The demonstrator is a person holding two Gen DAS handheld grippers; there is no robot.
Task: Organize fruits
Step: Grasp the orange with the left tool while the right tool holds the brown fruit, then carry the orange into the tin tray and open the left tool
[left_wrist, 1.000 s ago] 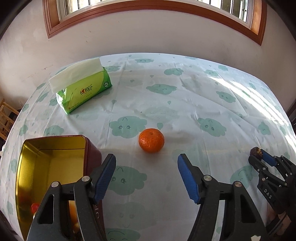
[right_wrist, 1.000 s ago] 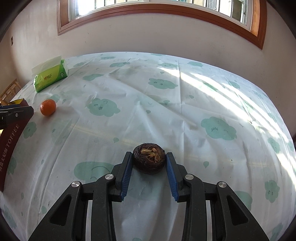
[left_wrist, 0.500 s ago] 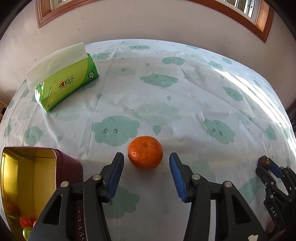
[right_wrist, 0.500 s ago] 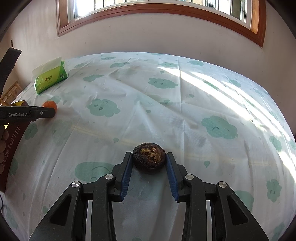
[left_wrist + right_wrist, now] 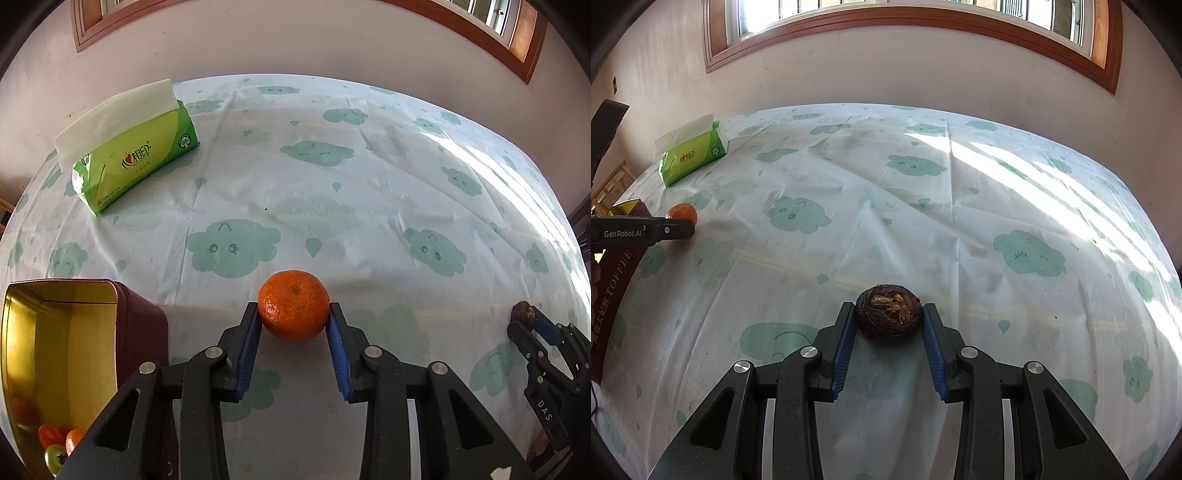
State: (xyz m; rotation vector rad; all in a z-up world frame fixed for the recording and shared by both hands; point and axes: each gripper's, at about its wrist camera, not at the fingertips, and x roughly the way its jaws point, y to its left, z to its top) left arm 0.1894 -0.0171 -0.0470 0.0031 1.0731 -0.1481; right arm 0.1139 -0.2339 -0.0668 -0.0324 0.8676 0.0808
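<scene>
An orange mandarin (image 5: pixel 293 309) rests on the cloud-print tablecloth, and my left gripper (image 5: pixel 293 317) is closing on it, its blue pads (image 5: pixel 249 339) touching both sides. In the right wrist view the mandarin (image 5: pixel 683 213) shows at far left behind the left gripper's arm. A dark brown wrinkled fruit (image 5: pixel 888 314) sits on the cloth between the blue pads (image 5: pixel 932 354) of my right gripper (image 5: pixel 888 325), which is shut on it. From the left wrist view the right gripper (image 5: pixel 528 325) appears at far right with that fruit (image 5: pixel 521 313) at its tips.
A dark red toffee tin (image 5: pixel 138 325) with a gold inside stands open at lower left, with small red, orange and green fruits (image 5: pixel 55 443) in it. A green tissue pack (image 5: pixel 136 158) lies at the back left. A wall and window frame rise behind the table.
The left gripper moved forward and down to the mandarin and its jaws closed from wide apart onto the fruit's sides. The right gripper kept still with the brown fruit between its pads.
</scene>
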